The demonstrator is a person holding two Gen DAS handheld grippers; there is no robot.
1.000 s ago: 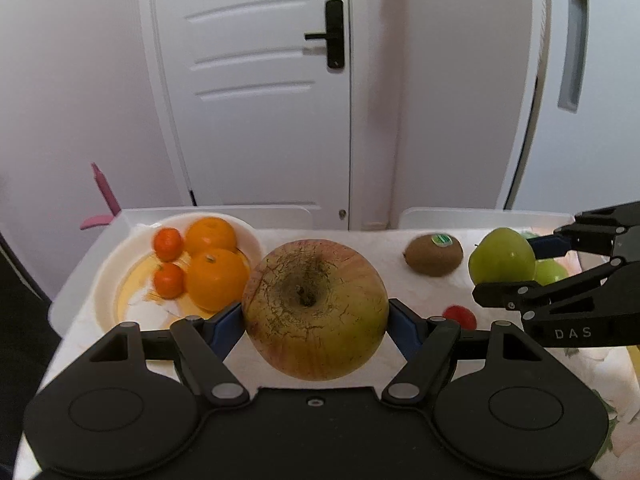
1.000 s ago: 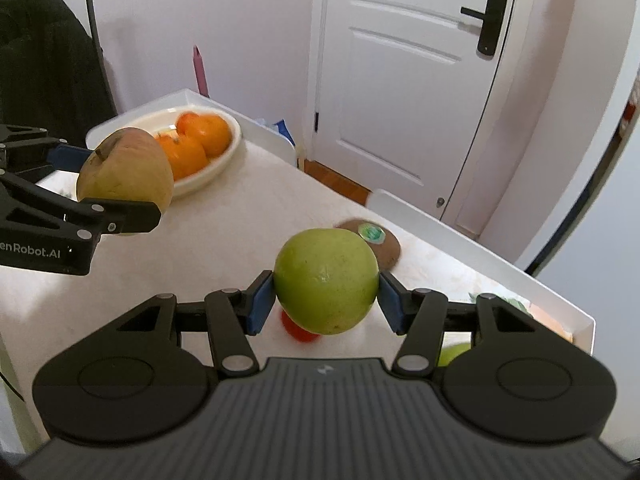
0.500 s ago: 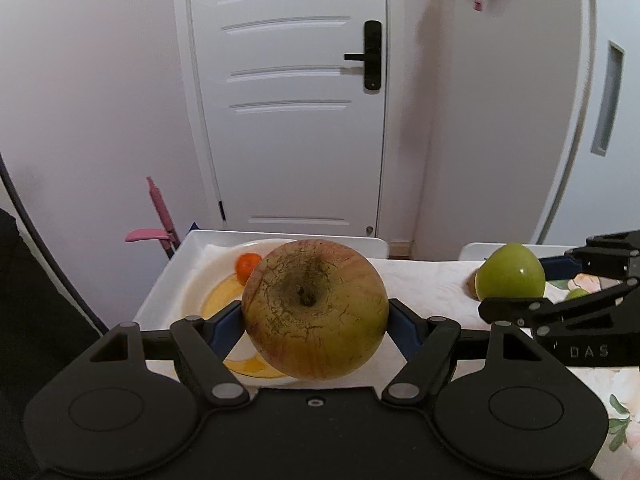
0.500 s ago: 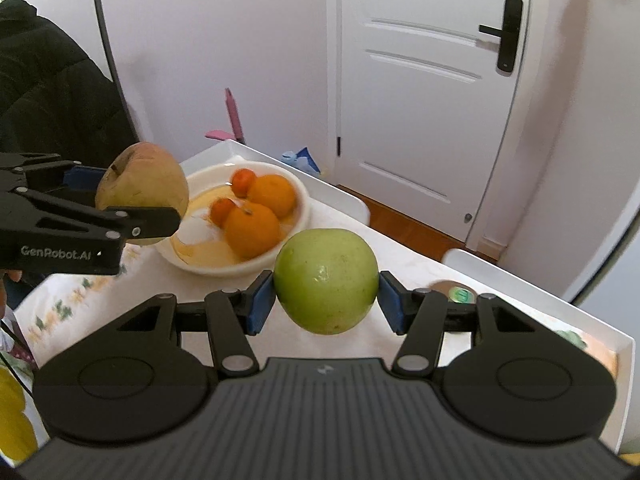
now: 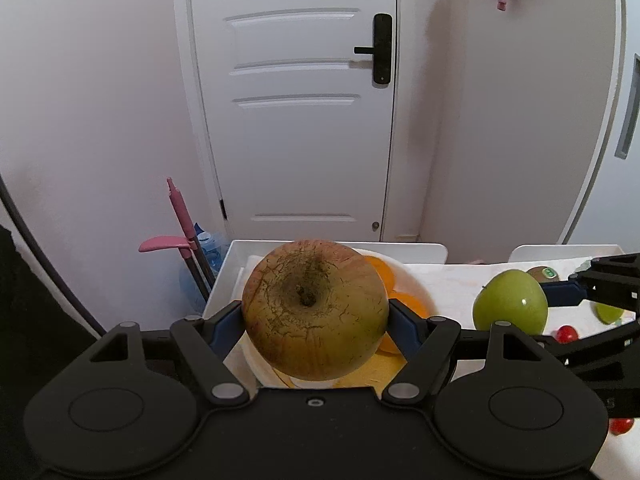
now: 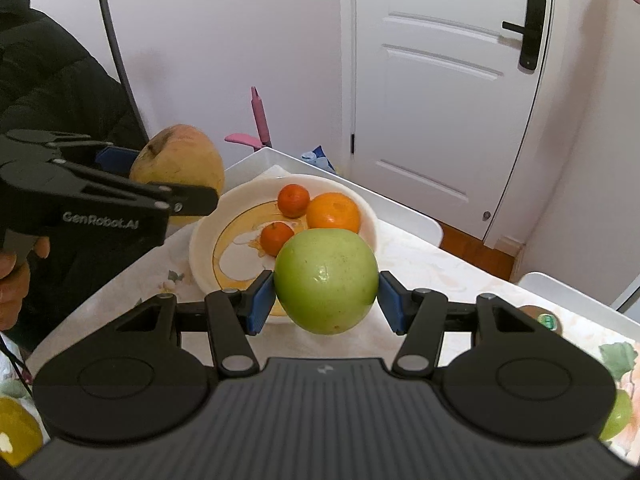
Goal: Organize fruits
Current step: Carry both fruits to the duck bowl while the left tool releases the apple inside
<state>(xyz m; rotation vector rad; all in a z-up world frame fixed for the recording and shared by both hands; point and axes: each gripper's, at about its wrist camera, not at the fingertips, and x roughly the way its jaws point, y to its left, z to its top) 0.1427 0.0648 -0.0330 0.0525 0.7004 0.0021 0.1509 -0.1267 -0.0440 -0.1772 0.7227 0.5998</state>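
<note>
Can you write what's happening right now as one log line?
left gripper: holds russet apple | right gripper: holds green apple | both above table, near bowl of oranges

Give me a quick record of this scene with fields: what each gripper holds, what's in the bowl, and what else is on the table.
left gripper: shut on russet apple, held above the bowl
right gripper: shut on green apple, off the table
bowl: white, holds orange and two tangerines
table: kiwi, cherry tomato
background: closed white door
</note>
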